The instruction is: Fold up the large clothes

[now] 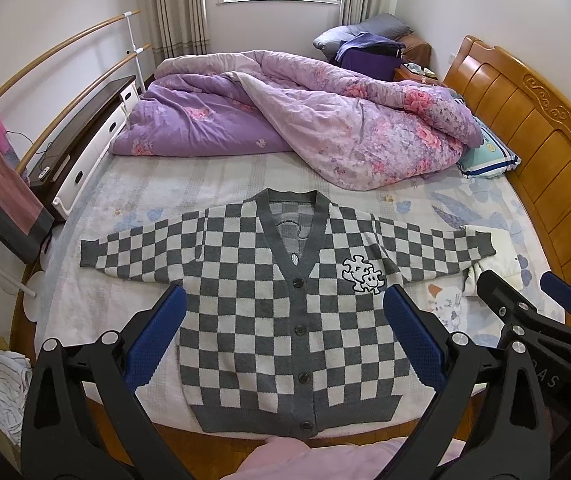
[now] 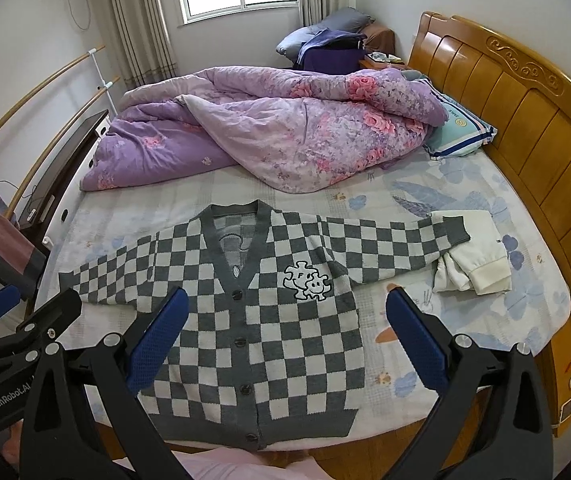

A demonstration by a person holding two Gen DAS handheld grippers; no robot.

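Observation:
A grey and white checkered cardigan (image 1: 281,312) lies flat, front up and buttoned, on the bed with both sleeves spread out sideways; it also shows in the right wrist view (image 2: 253,320). My left gripper (image 1: 285,300) is open and empty, held above the cardigan's body. My right gripper (image 2: 287,304) is open and empty, above the cardigan's right half. In the left wrist view the right gripper (image 1: 525,284) shows at the right edge. The left gripper (image 2: 37,300) shows at the left edge of the right wrist view.
A crumpled purple floral quilt (image 1: 285,116) fills the far half of the bed. A folded white garment (image 2: 473,252) lies under the cardigan's right cuff. The wooden headboard (image 2: 525,120) is at the right. A dark cabinet (image 1: 81,140) stands left of the bed.

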